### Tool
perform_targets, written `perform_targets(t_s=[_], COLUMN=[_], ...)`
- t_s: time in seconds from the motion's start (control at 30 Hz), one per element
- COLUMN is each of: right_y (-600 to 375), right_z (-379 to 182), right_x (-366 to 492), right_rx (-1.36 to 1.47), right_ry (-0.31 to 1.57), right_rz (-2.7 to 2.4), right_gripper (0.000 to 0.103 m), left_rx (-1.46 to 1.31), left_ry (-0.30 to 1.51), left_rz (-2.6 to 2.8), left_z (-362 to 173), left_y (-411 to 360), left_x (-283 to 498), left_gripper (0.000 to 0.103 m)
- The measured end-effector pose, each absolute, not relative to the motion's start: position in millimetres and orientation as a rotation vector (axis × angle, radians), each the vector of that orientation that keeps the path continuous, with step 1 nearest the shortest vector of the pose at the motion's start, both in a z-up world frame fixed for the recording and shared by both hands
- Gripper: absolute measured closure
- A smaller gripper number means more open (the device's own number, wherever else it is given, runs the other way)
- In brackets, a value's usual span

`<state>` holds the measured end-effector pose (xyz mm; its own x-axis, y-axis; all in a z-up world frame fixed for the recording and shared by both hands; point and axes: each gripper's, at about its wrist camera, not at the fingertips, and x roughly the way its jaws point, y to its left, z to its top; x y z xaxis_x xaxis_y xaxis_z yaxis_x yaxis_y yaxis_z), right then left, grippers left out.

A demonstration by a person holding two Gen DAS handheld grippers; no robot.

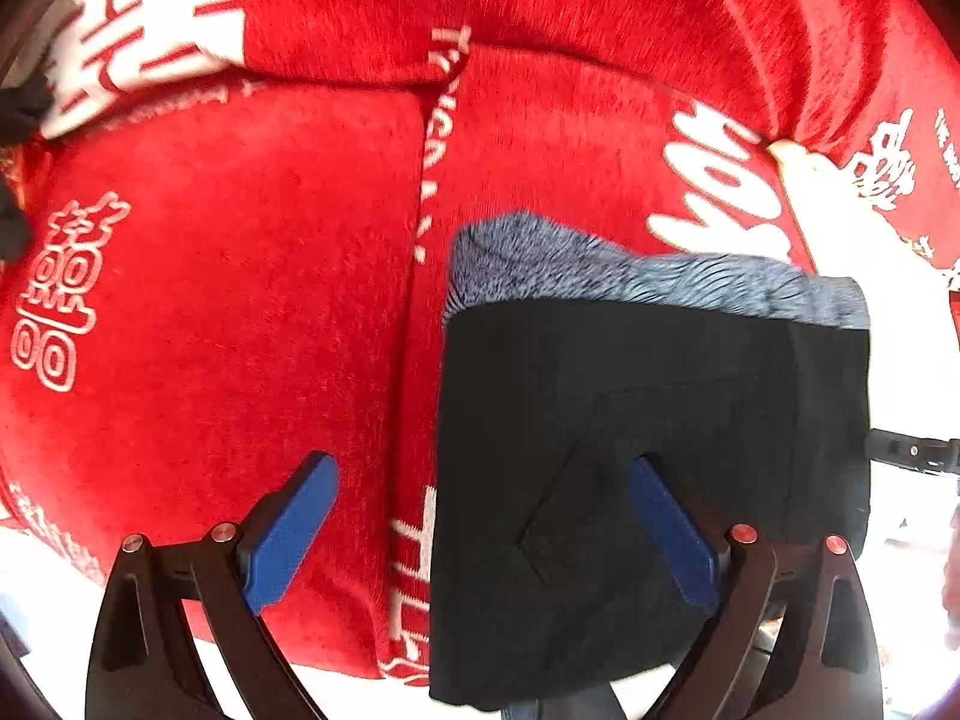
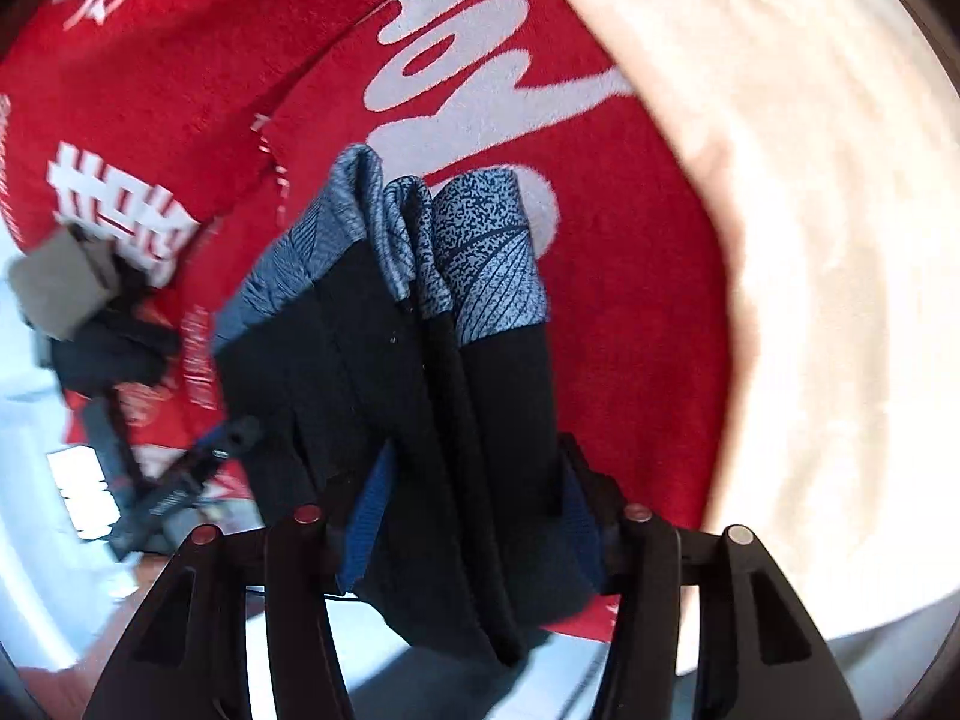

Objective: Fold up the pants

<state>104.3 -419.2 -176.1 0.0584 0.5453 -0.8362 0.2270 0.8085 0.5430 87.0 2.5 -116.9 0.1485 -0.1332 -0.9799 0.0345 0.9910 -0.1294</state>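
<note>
The folded pants (image 1: 648, 420) are black with a grey patterned band and lie on a red blanket (image 1: 228, 300). My left gripper (image 1: 483, 534) hangs over their left edge with its blue pads wide apart: the right pad is above the black cloth, the left above bare blanket, neither touching. In the right wrist view the pants (image 2: 420, 372) show as a stack of layers on edge. My right gripper (image 2: 474, 516) has that stack between its pads, and the cloth fills the gap and touches both. A black piece of the right gripper (image 1: 912, 453) shows at the pants' right edge.
The red blanket (image 2: 630, 330) carries large white characters and a seam (image 1: 429, 180) just left of the pants. A cream cloth (image 2: 810, 240) lies beyond the blanket on the right. A pale floor (image 2: 36, 480) shows past the blanket's near edge. The left tool's grey block (image 2: 60, 282) is at far left.
</note>
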Motion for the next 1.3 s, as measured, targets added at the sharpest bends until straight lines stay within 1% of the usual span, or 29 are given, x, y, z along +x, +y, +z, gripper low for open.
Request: perform_targets(t_s=[0.07,0.1,0.17,0.27,0.37,0.43,0.57,0.63,0.67,0.93,0.97,1.2,1.23,1.3], right_y=[-418.6,-418.8,-415.8,-409.2,-397.4,-387.2,-379.9,-382.6,-383.7,-382.2,-383.4,-395.0,-395.6,-395.6], right_z=[-164.3,-155.7,-137.8,-118.3,-120.8,-132.4,-159.5,-164.3,-165.2,-160.9,-159.2,-151.6,-149.8,-145.9], right_x=[102.6,101.2,100.3,103.2,118.2,129.0,136.6,137.4,137.4,131.3,130.0,98.0,93.1,82.6], right_rx=[0.572,0.556,0.537,0.488,0.453,0.429,0.432,0.461,0.468,0.438,0.427,0.411,0.411,0.413], right_ry=[1.519,1.497,1.445,1.359,1.357,1.386,1.435,1.430,1.428,1.430,1.440,1.513,1.519,1.533], right_rz=[0.228,0.219,0.214,0.232,0.261,0.261,0.225,0.223,0.225,0.219,0.207,0.146,0.138,0.129], right_gripper=[0.047,0.057,0.072,0.075,0.076,0.076,0.076,0.079,0.079,0.079,0.075,0.074,0.073,0.063], left_rx=[-0.077,-0.073,-0.076,-0.085,-0.126,-0.156,-0.091,-0.131,-0.163,-0.075,-0.043,0.002,0.007,0.018], left_ry=[1.381,1.355,1.309,1.285,1.279,1.315,1.372,1.387,1.402,1.446,1.452,1.482,1.488,1.502], left_rz=[-0.140,-0.159,-0.215,-0.271,-0.301,-0.298,-0.241,-0.237,-0.233,-0.156,-0.144,-0.120,-0.118,-0.120], left_z=[-102.7,-95.3,-85.3,-87.6,-98.0,-113.8,-147.7,-157.1,-159.1,-139.1,-134.8,-111.0,-107.9,-101.8], left_y=[-1.2,-5.4,-15.8,-29.3,-35.4,-35.8,-32.0,-25.1,-21.5,-27.7,-28.9,-29.2,-30.1,-33.2], left_x=[84.0,83.6,89.0,108.7,122.7,127.6,127.7,128.4,130.3,108.7,101.0,62.4,57.9,49.0], left_gripper=[0.004,0.004,0.004,0.004,0.004,0.004,0.004,0.000,0.000,0.000,0.000,0.000,0.000,0.000])
